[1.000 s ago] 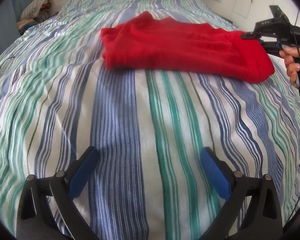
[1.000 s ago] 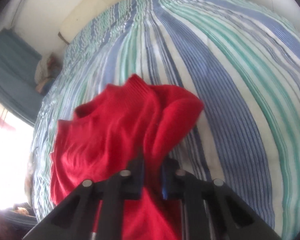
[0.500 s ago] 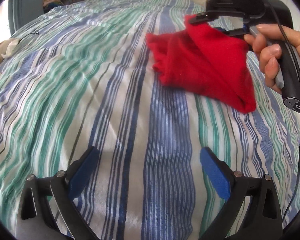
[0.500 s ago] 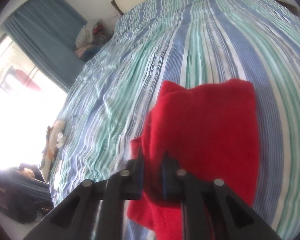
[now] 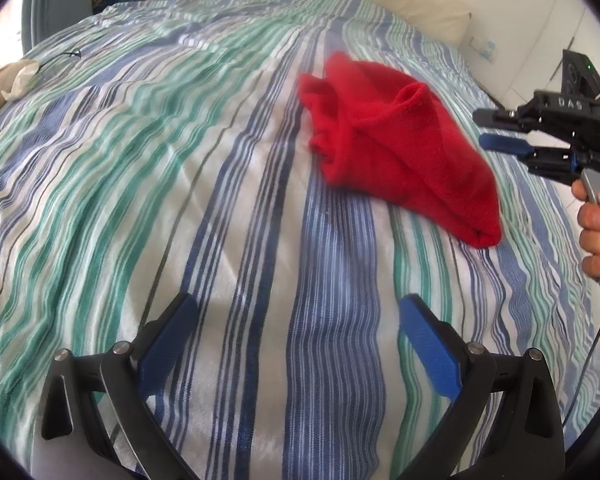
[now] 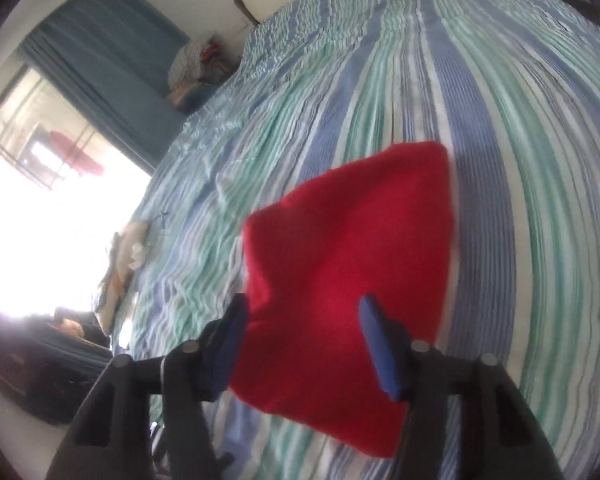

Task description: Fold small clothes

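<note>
Left wrist view shows the red garment [image 5: 404, 148] lying folded on the striped bed cover [image 5: 220, 200], its long axis running diagonally from the upper middle of the bed down toward the lower right. The wider, bunched end with an open cuff-like roll points up and left; the narrow folded corner points down and right. Right of it, clear of the cloth, hangs the right gripper [image 5: 485, 130] held by a hand [image 5: 598, 228], its jaws opening with nothing between them. The left gripper [image 5: 296, 316] is spread wide over bare bed cover, well short of the garment and holding nothing. From the right wrist view the garment [image 6: 348, 248] lies flat beyond the parted blue pads [image 6: 374, 332].
</note>
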`<act>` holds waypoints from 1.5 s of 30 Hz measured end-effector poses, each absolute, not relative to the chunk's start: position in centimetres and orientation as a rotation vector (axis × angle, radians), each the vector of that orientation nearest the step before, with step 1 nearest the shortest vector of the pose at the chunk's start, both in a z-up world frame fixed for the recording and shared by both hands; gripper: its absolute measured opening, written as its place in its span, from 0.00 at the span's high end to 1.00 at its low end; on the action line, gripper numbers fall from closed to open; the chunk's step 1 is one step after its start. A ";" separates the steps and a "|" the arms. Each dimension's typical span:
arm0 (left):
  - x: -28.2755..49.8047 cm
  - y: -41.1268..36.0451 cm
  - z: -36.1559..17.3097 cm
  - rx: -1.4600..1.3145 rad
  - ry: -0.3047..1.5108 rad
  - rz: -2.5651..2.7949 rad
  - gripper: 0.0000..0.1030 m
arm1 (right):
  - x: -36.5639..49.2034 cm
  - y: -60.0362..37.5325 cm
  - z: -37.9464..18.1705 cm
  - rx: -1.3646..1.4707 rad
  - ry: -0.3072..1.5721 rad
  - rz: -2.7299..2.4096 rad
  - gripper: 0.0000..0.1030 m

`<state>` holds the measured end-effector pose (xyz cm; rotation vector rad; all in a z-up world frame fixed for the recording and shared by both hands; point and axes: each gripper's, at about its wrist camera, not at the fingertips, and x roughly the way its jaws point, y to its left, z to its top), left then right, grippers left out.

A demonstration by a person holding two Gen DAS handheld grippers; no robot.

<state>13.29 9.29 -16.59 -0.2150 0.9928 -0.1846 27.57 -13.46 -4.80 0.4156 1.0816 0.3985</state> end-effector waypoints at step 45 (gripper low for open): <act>36.2 6.4 -16.8 -0.088 1.133 -0.207 0.05 | 35.7 -14.8 -12.9 0.375 1.120 0.341 0.51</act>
